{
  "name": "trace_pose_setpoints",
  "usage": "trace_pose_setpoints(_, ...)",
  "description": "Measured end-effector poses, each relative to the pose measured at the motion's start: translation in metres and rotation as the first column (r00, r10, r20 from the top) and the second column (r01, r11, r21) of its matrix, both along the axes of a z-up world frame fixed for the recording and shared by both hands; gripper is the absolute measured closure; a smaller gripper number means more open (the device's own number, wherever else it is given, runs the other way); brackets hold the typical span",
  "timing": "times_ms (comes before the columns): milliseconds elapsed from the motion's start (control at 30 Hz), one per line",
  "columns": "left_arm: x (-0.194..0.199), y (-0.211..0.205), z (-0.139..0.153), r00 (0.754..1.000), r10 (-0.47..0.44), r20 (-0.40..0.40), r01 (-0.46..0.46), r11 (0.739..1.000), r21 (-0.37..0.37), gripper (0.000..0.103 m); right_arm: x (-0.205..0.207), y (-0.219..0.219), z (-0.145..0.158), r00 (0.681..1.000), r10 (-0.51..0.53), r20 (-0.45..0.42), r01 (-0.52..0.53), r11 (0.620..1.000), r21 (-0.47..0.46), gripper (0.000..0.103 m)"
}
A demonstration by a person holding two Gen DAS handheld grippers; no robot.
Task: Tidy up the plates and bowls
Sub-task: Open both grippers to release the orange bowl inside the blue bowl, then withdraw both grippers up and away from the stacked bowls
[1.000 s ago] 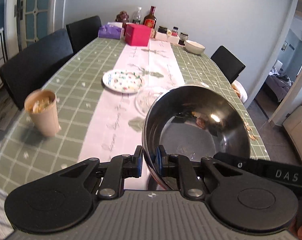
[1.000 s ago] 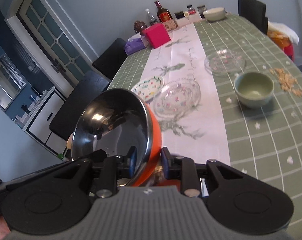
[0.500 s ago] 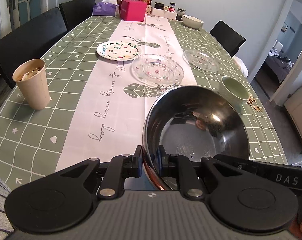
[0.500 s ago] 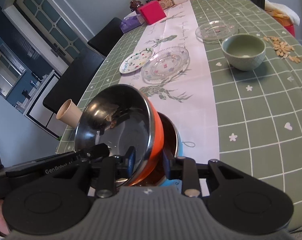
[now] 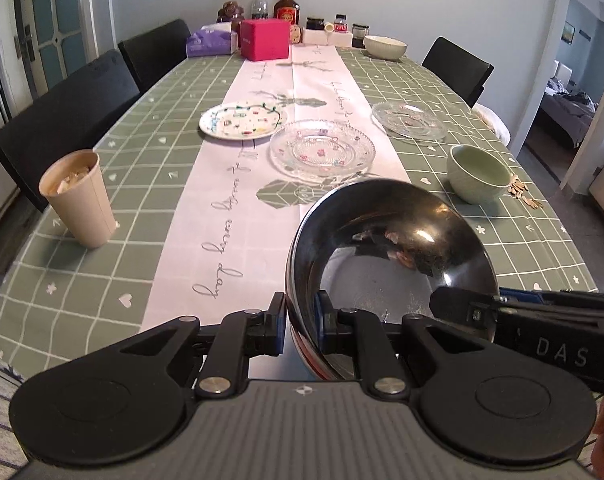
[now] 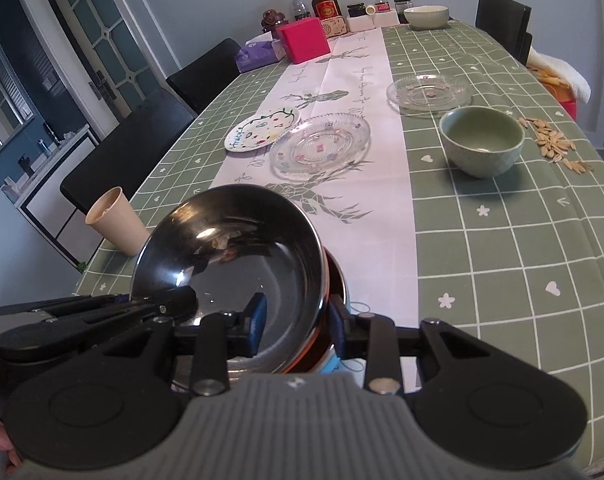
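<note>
Bowl [image 5: 390,248]: shiny steel, orange outside.

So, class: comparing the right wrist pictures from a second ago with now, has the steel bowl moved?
Yes. The steel bowl has sunk toward the tablecloth, now nesting in another bowl. The right gripper has just been opening around its rim.

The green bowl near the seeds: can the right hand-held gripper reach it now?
Probably not yet: the right hand-held gripper straddles the steel bowl's rim. Beyond that, bare cloth leads to the green bowl.
</note>
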State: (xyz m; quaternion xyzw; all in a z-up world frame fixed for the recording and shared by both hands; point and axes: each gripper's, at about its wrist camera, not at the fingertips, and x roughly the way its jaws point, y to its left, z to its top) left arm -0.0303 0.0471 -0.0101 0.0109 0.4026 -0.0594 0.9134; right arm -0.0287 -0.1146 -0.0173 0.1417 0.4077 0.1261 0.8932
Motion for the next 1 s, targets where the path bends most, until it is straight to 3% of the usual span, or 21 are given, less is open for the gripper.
trace_pose_setpoints(100, -0.008, -0.008, 0.006, 0.997, -0.002, 0.078, -0.003, 0.998, 0.063, 0.086, -0.001, 0.001, 0.002, 1.0, -0.011, 0.015, 0.012, 1.0, -0.017, 0.061)
trace_pose_setpoints(200, -0.014, -0.013, 0.012, 0.99, -0.005, 0.144, -0.01, 0.994, 0.107, 0.086, -0.002, 0.0, 0.004, 0.999, -0.023, 0.038, 0.024, 0.999, -0.024, 0.061)
trace_pose_setpoints(433, -0.014, -0.012, 0.013, 0.988, -0.023, 0.152, 0.009, 0.996, 0.094, 0.082, -0.005, -0.002, 0.007, 0.997, -0.046, 0.061, 0.046, 0.999, 0.003, 0.06)
trace_pose_setpoints(500, -0.016, -0.012, 0.015, 0.986, -0.025, 0.164, 0.01, 0.996, 0.094, 0.078, -0.005, -0.003, 0.009, 0.997, -0.044, 0.066, 0.043, 0.999, 0.015, 0.049)
trace_pose_setpoints(633, -0.017, -0.013, 0.017, 0.983, -0.011, 0.181, -0.007, 0.995, 0.097, 0.062, -0.006, -0.004, 0.011, 0.996, -0.054, 0.076, 0.053, 0.998, 0.017, 0.046)
trace_pose_setpoints(733, -0.016, -0.01, 0.019, 0.981, 0.004, 0.193, -0.02, 0.997, 0.08, 0.047, -0.007, -0.008, 0.012, 0.994, -0.082, 0.079, 0.08, 0.997, 0.023, 0.037)
trace_pose_setpoints(933, -0.019, -0.009, 0.021, 0.972, -0.001, 0.233, -0.017, 0.997, 0.075, 0.031, -0.009, -0.02, 0.015, 0.99, -0.11, 0.084, 0.103, 0.991, 0.085, 0.032)
trace_pose_setpoints(1000, -0.02, -0.012, 0.022, 0.969, -0.006, 0.245, -0.015, 0.996, 0.082, 0.028, -0.01, -0.022, 0.016, 0.989, -0.119, 0.085, 0.112, 0.99, 0.086, 0.023)
